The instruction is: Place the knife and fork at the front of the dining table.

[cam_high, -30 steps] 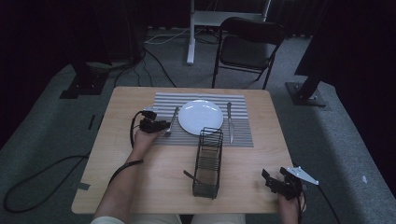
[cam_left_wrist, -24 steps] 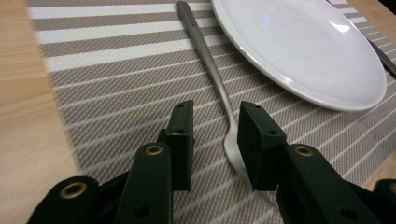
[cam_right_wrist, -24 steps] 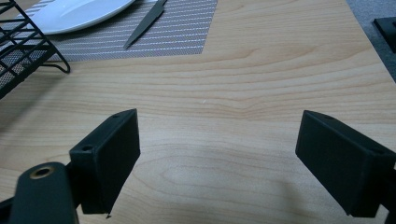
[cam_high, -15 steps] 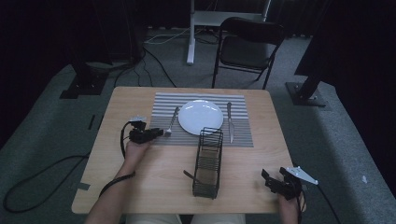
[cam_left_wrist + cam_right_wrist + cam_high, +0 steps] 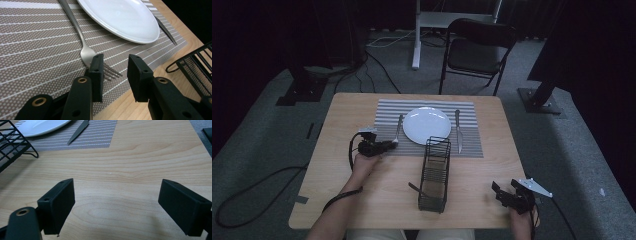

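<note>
The left gripper (image 5: 384,146) hovers low at the near left edge of the mat (image 5: 387,112), its jaws parted with a narrow gap and gripping nothing. In the left gripper view the fork (image 5: 82,37) lies flat on the mat just left of the plate (image 5: 120,17), handle pointing away; its tines end at the left jaw and reach partly into the gap, but whether a pad touches them cannot be told. Left of that gripper the desk (image 5: 337,130) is bare wood out to its left edge, with free room there.

The plate sits mid-mat, and the knife (image 5: 458,131) lies on the mat to its right, apart from the plate. A black wire rack (image 5: 434,172) stands in front of the plate, reaching from the mat's near edge almost to the near desk edge, and a utensil (image 5: 416,189) sticks out of its left side. The rack splits the near desk into a left and a right stretch.

The right gripper (image 5: 507,192) rests near the near right corner, released, jaws wide apart over bare wood, well apart from the rack.

Beyond the desk is grey carpet (image 5: 272,135) with cables, a folding chair (image 5: 477,52) behind the far edge and dark stand bases at both sides.
</note>
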A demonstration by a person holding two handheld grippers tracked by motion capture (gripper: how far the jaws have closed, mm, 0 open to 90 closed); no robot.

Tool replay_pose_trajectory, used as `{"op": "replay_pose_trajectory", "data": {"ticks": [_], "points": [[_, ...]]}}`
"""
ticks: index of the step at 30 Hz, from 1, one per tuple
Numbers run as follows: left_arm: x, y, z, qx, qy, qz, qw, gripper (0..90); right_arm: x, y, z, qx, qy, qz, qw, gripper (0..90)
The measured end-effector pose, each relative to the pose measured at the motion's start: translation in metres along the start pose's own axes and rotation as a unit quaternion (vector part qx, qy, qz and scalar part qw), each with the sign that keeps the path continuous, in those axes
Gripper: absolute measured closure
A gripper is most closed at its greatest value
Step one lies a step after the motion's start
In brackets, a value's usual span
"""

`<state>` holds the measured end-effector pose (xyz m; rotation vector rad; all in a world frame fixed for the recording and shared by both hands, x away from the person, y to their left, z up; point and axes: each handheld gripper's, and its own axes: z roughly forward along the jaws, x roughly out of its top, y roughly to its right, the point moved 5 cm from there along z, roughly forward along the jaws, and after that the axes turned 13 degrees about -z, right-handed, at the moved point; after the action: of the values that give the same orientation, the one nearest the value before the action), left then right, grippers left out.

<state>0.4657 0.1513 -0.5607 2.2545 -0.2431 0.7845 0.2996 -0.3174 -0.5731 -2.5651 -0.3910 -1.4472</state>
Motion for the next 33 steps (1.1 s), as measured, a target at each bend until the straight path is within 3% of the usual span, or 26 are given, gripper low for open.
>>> {"op": "replay_pose_trajectory", "data": {"ticks": [4,5,6,9,13,18,22,33], "points": [[0.0,0.004,0.003,-0.012,-0.004,0.0,0.9999,64.5,0.0,0.0,0.0,0.001,0.001,0.002,1.0,13.3],[0.0,0.005,0.004,-0.029,-0.007,-0.009,0.9995,64.3,0.0,0.0,0.0,0.001,0.0,0.002,1.0,13.3],[0.0,0.006,0.005,-0.032,-0.006,-0.014,0.9994,63.4,0.0,0.0,0.0,0.001,0.0,0.002,1.0,13.3],[0.002,0.007,0.001,-0.013,0.005,-0.002,0.9999,62.7,0.0,0.0,0.0,0.001,0.0,0.001,1.0,13.3],[0.005,0.003,-0.016,0.006,0.021,0.005,0.9997,62.7,0.0,0.001,0.0,0.003,0.0,0.003,1.0,13.3],[0.001,-0.008,-0.027,0.015,0.018,-0.004,0.9997,62.8,0.0,0.0,0.001,0.003,-0.003,0.0,1.0,13.4],[-0.003,-0.01,-0.024,0.014,0.009,-0.005,0.9998,62.9,0.0,0.0,0.0,0.003,0.0,0.0,1.0,13.4],[-0.01,0.005,-0.001,-0.009,-0.01,0.008,0.9999,62.7,0.0,0.0,-0.001,0.004,0.0,0.003,1.0,13.4]]}}
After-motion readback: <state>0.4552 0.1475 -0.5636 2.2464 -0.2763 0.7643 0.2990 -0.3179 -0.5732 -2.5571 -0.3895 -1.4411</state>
